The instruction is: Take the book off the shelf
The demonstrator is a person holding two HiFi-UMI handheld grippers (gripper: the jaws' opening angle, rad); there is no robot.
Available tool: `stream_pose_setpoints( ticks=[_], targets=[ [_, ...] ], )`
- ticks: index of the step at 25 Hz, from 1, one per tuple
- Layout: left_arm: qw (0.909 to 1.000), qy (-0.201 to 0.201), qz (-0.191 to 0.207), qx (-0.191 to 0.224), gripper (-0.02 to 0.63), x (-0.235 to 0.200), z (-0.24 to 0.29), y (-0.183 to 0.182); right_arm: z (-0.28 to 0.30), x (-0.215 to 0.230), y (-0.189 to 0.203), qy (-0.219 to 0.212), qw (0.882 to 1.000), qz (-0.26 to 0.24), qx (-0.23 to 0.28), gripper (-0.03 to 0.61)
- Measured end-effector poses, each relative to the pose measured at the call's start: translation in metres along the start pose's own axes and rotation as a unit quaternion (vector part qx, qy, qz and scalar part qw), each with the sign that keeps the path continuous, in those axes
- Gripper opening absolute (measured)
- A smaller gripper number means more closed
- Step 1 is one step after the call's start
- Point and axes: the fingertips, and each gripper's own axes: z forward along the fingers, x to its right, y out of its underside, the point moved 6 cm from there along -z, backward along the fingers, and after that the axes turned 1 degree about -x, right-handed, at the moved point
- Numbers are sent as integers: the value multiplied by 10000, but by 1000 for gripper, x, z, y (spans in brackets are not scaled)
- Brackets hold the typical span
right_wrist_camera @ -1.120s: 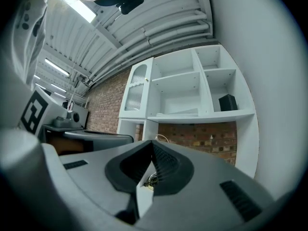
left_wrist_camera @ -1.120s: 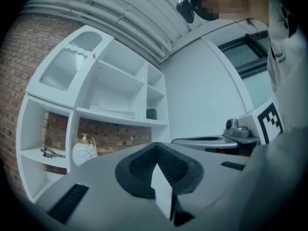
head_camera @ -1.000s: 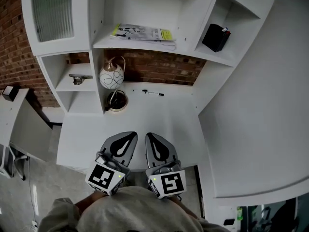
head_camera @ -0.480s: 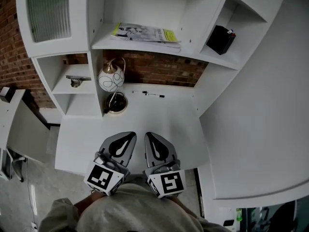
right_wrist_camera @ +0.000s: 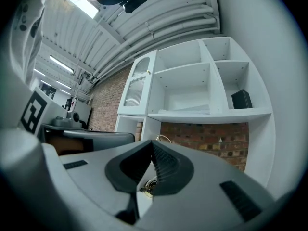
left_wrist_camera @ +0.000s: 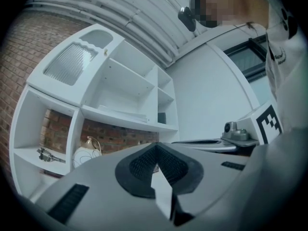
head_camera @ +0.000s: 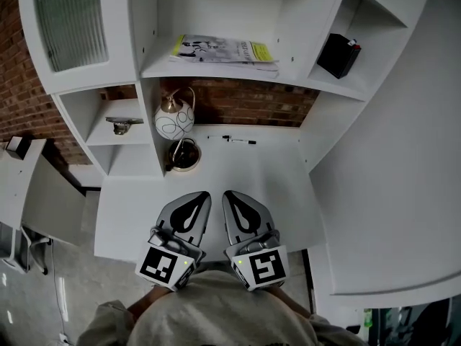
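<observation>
so the book (head_camera: 225, 51) lies lengthwise along the shelf (head_camera: 216, 71) front edge, up ahead; left gripper (head_camera: 198, 197) and right gripper (head_camera: 232, 195) both pinched closed, empty, right looks a bit nearer

A book (head_camera: 225, 49) lies flat on the white shelf (head_camera: 297, 76).

Ahead of left tongs (head_camera: 203, 195) and right tongs (head_camera: 227, 194): white desk (head_camera: 248, 173) beneath white shelf unit (head_camera: 306, 85), backed by red brick wall (head_camera: 245, 104). Left of left tongs: grey floor (head_camera: 79, 283). Right of right tongs: plain white wall (head_camera: 403, 157). Overhead: ribbed ceiling (right_wrist_camera: 159, 18).
</observation>
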Motion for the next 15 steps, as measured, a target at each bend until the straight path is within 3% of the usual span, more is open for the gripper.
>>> stream_pose_setpoints(
  ticks=[15],
  targets=[
    [9992, -271, 227, 172, 9, -21, 47, -27, 35, 40, -29, -127, 9996, -129, 229, 17]
  ],
)
